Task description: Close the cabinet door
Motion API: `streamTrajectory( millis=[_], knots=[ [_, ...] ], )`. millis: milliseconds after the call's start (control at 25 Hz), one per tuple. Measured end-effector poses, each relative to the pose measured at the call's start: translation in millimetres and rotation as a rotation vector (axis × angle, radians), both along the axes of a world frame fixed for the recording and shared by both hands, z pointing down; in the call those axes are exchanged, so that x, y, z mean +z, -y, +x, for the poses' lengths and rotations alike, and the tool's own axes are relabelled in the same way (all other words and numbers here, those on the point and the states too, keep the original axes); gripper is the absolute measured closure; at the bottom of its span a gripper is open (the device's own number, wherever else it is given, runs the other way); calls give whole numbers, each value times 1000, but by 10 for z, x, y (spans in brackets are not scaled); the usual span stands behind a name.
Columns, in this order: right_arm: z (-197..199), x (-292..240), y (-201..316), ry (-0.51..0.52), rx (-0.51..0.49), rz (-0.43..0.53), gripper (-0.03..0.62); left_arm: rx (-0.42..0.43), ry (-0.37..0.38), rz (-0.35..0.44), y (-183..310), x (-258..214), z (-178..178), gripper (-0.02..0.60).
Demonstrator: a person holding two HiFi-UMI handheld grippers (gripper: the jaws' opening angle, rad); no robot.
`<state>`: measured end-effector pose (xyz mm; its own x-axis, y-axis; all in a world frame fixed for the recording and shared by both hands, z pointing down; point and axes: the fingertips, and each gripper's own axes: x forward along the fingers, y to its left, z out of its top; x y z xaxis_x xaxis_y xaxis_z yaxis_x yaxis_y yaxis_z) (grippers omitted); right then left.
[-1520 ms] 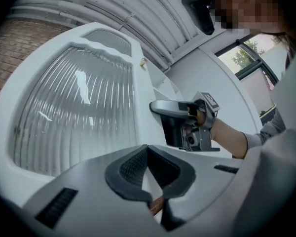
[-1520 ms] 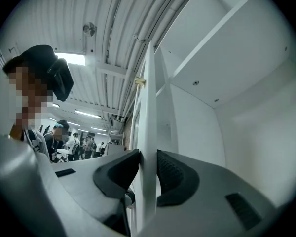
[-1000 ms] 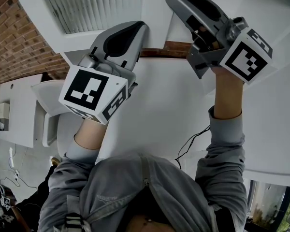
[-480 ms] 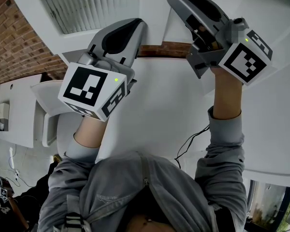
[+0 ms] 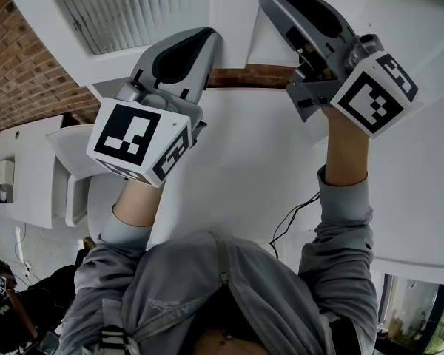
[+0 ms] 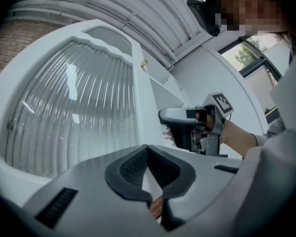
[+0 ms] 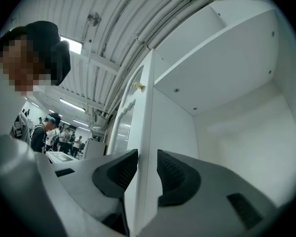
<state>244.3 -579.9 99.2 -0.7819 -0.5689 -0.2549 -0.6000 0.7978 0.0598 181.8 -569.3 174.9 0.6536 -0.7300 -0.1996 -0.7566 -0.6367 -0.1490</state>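
Overhead, the right gripper (image 7: 147, 164) straddled the free edge of the cabinet door (image 7: 144, 117), which stood open. Its fingers had just been opening and sat loosely either side of the white frame, not clamping it. The left gripper (image 6: 147, 148) had its fingers pressed together on nothing, with the ribbed glass panel (image 6: 74, 107) off to their left. I'd judge the door stiff and light on its hinges but the glass fragile, so the white frame is the place to hold. I counted one door, two grippers, and one shelf (image 7: 212, 58) beyond the right fingers.
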Motion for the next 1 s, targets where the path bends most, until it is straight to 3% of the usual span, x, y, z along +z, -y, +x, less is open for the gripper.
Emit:
streamTrajectory(
  millis=[400,680,1000],
  knots=[
    [147,106,-201,-3,130,-4,560,20,-2,-8,-20,-9,-5,575],
    [202,251,-398,0,229,-28,566,63,15,-21,-115,-29,-9,575],
    [100,423,-678,-6,309,-48,568,157,-35,-79,-466,48,-152,575]
  ],
)
